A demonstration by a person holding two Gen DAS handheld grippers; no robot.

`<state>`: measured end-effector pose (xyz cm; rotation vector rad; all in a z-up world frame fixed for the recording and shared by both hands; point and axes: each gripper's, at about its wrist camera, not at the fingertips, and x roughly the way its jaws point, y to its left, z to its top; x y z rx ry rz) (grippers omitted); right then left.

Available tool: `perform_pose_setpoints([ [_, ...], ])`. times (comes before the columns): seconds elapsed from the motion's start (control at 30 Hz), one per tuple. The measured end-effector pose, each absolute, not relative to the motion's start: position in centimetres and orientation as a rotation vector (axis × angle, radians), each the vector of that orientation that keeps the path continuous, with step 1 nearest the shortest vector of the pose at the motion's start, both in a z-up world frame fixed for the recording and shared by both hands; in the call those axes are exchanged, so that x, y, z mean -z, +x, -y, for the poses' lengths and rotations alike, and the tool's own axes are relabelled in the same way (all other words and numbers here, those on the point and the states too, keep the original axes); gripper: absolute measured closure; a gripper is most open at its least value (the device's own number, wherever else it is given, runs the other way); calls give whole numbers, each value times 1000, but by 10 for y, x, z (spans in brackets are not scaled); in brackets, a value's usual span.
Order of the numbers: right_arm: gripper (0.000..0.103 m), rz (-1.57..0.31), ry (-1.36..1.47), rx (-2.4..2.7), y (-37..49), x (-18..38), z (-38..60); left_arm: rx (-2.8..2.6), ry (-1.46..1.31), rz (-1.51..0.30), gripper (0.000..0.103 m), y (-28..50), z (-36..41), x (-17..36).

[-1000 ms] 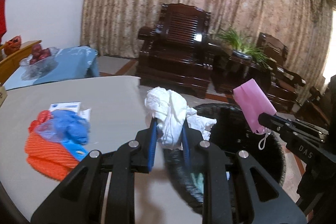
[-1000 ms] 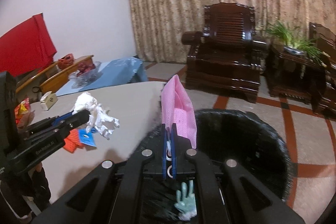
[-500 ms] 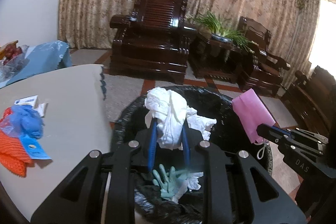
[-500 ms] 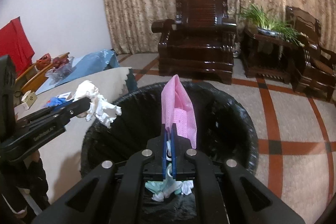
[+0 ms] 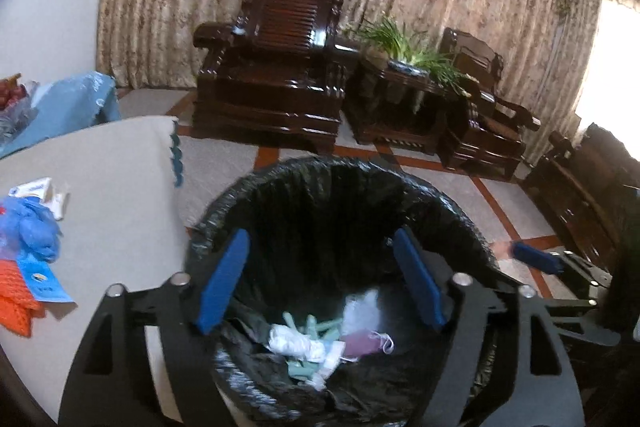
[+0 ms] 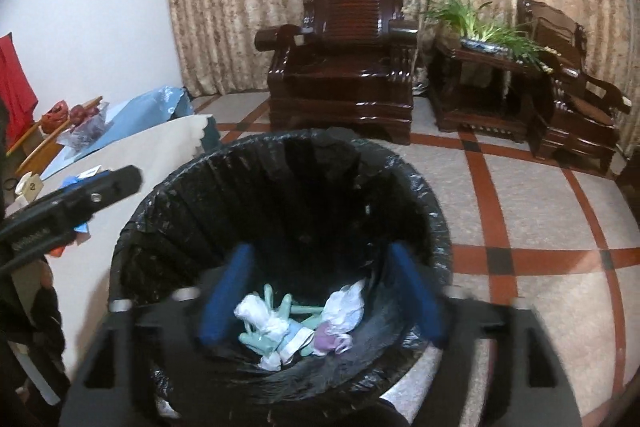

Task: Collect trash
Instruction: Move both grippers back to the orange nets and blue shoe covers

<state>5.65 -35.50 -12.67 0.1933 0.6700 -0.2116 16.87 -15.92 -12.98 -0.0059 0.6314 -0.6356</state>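
bin [image 5: 340, 195], frame centre: tissue [image 5: 296, 343], mask [image 5: 360, 343] at bottom. left hand-held gripper [image 5: 320, 287] and right hand-held gripper [image 6: 320, 295]: wide, empty. remaining trash [image 5: 28, 259], left edge, on worktop [image 5: 112, 179]; best retrieved clear of the rim.

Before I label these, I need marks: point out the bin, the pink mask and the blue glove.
bin [image 6: 280, 163]: right wrist view, far rim.
pink mask [image 5: 360, 343]: left wrist view, its middle.
blue glove [image 5: 34, 231]: left wrist view, crumpled middle.
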Motion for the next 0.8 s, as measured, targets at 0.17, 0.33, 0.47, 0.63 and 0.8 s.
perform_pose_setpoints([
  [0.17, 6, -624, 190, 187, 55, 115, 351, 542, -12, -596, 12, 167, 127, 118],
  [0.33, 6, -585, 185, 107, 65, 101, 327, 441, -29, -579, 10, 169, 84, 106],
  [0.47, 6, -569, 166, 37, 79, 94, 299, 345, -36, -560, 10, 169, 43, 97],
  [0.63, 6, -555, 140, -56, 102, 88, 259, 233, -49, -550, 10, 172, -9, 89],
  [0.8, 6, -547, 115, -133, 120, 86, 224, 147, -46, -554, 10, 170, -49, 89],
])
